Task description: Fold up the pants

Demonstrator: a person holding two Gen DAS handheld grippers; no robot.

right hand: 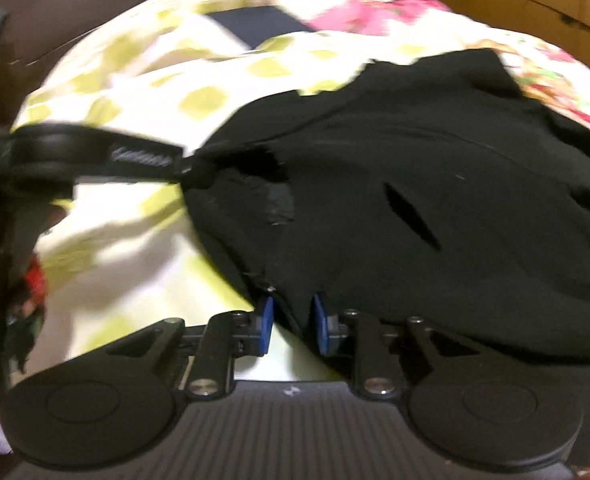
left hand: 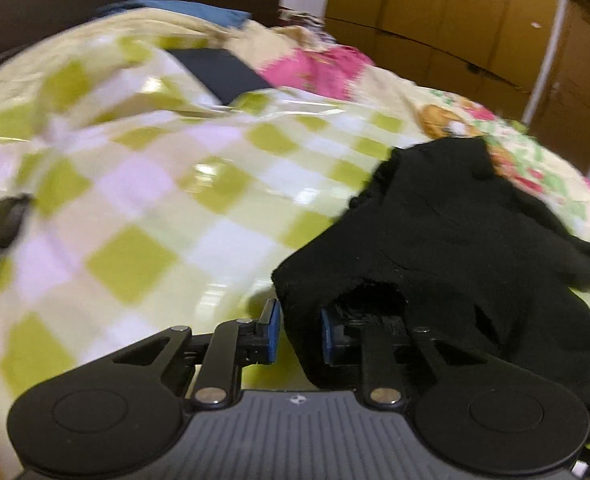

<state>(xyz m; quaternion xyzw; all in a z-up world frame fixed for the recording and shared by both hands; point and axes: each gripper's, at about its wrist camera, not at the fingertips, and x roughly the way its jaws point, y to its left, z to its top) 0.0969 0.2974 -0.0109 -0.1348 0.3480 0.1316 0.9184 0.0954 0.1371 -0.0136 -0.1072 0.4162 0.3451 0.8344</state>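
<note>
Containers: none are showing in either view.
Pants: the black pants are lying bunched on the bed, toward the right side of the checked sheet; an open slit pocket is showing in the right wrist view.
Left gripper: its blue pads are pinching a fold of the pants' edge between them.
Right gripper: its blue pads are closing narrowly on another edge of the black cloth, which is passing between them.
Surface: a green-and-white checked sheet is covering the bed, with a floral blanket lying beyond it.
Room: wooden wardrobe doors are standing behind the bed; both views are blurring.
</note>
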